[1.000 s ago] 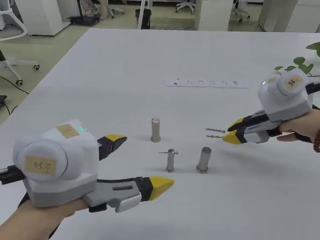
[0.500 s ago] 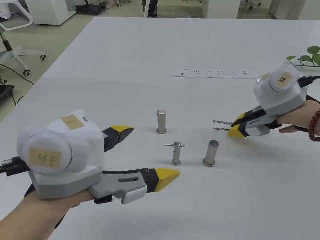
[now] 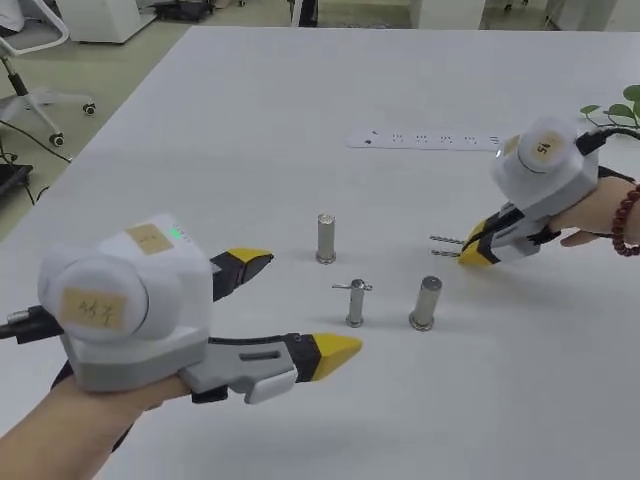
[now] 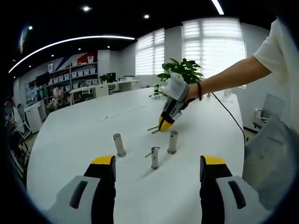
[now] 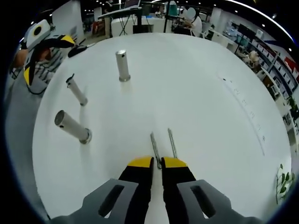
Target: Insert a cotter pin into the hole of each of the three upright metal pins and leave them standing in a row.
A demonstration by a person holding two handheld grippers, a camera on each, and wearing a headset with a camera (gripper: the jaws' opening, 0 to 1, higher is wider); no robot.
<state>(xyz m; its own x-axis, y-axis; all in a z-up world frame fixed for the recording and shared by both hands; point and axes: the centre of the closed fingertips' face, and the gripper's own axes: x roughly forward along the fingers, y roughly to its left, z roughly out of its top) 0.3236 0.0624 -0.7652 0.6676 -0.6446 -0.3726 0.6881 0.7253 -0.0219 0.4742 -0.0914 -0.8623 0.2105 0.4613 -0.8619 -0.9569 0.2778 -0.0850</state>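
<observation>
Between the earlier pictures and this one the whole head view has shifted, but the things on the table (image 3: 300, 120) keep their places, and the right gripper (image 3: 470, 250) now leans a bit steeper than before, at about the same spot beside the pins. I count three upright metal pins: the back pin (image 3: 326, 238), the middle pin (image 3: 355, 305) and the right pin (image 3: 425, 303). They stand apart from each other, more in a triangle than in a row. One inserted cotter pin (image 3: 350, 287) goes across the top of the middle pin; the other two pins show none. The right gripper has its fingers clenched on the held cotter pin (image 5: 155, 148). It sticks out past the yellow tips as two thin legs, and I cannot tell if this is one piece or two. The legs point toward the pins, just above the table. They are near the top of the right pin but not touching it. The left gripper (image 3: 310, 303) has its fingers spread wide and grasps nothing. In the left gripper view the three pins stand ahead of the tips, well apart from them, with the middle pin about in line with the gap. One power strip (image 3: 425, 140) lies farther back on the table, and one green plant (image 3: 620, 105) is at the right edge.
</observation>
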